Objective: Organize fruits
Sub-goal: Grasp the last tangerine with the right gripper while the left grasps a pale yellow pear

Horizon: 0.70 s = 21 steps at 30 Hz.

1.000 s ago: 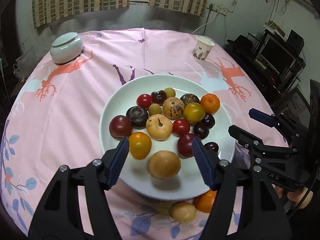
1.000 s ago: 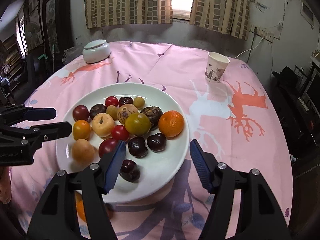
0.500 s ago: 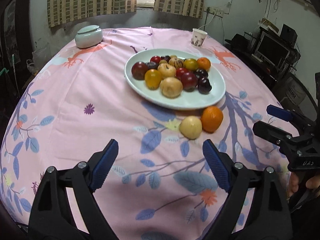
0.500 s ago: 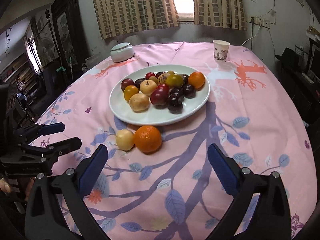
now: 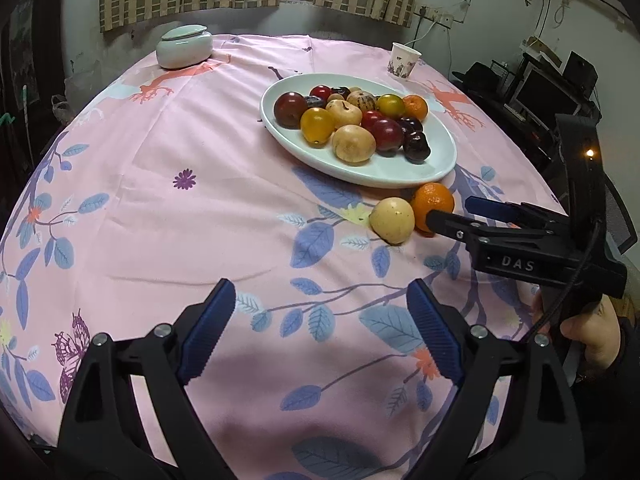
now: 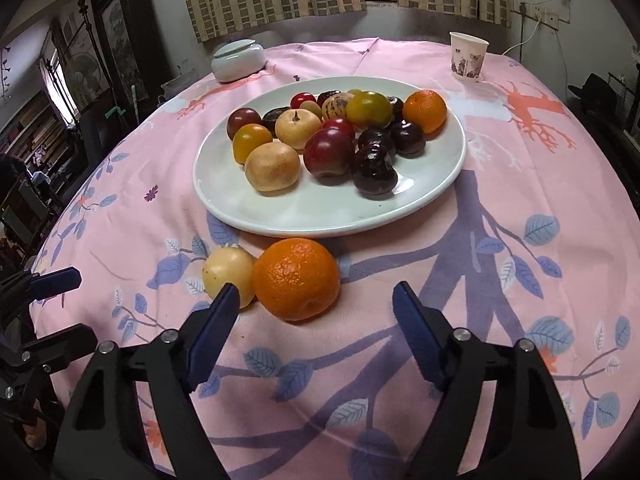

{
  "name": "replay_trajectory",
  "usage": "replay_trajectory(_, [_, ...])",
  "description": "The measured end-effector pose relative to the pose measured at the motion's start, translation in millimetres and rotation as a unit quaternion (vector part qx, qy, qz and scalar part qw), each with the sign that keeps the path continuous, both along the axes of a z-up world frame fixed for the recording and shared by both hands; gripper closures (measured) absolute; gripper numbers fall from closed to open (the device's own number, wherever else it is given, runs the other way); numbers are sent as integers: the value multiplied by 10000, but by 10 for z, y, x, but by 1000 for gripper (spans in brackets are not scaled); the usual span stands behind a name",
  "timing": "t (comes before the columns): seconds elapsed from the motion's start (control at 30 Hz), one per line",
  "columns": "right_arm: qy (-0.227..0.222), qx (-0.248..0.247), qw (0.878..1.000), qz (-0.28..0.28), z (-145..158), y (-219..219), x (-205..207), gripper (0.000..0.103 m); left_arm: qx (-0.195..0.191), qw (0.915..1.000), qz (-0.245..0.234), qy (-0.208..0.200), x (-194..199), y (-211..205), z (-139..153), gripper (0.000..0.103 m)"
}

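Note:
A white plate holds several plums, oranges and yellow fruits. In front of it, on the pink cloth, an orange and a pale yellow fruit lie touching each other. My right gripper is low over the cloth with its jaws closing. The orange sits just ahead, between its fingertips, and the pads do not touch it. My left gripper stands open over bare cloth near the table's front edge, with nothing between its fingers.
A lidded pale green jar stands at the far left of the round table. A paper cup is at the far right. A hand holds the right gripper's handle. Furniture crowds the room's sides.
Both grippers pulled back from over the plate toward the table's near edge. The right one then came down close to the orange, and its jaws widened and then narrowed.

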State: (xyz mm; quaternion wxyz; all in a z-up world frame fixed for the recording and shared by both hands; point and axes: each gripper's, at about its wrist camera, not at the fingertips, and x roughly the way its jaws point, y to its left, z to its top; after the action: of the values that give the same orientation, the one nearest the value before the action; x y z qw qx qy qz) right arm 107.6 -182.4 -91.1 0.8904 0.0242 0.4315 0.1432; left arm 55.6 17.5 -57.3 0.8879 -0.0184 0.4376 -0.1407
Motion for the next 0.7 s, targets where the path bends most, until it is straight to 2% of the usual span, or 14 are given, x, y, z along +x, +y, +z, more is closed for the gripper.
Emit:
replay_trajectory(0.1, [119,149,9997,123,-70,38,88,26,-30,10000,8,38,5,18,-17,14])
replay_trajectory(0.13, [145,206,9996,147,-79,40,111,34,-39,10000,12,56,11,22,-23,14])
replay_trajectory(0.17, [182,263,9993,185,-84,41,134,56,-48,10000,18,71,14,22,-28,14])
replay_trajectory(0.3, [182,256,9993,209,-55,39,75,56,-44,9999,37,113,23,13,-33,14])
replay_trajectory(0.43, [40,439,9988,218,104,-53,-185,56,-59,9998,47,164,81,-37,-14,14])
replay_trajectory(0.53, [-113,498,9986,153,216,-175,-401,56,-15,9999,-5,170,179,-185,-13,14])
replay_trajectory(0.7, [-142,675,9976,8,234,-409,-620,56,91,9994,-119,314,432,-531,-134,14])
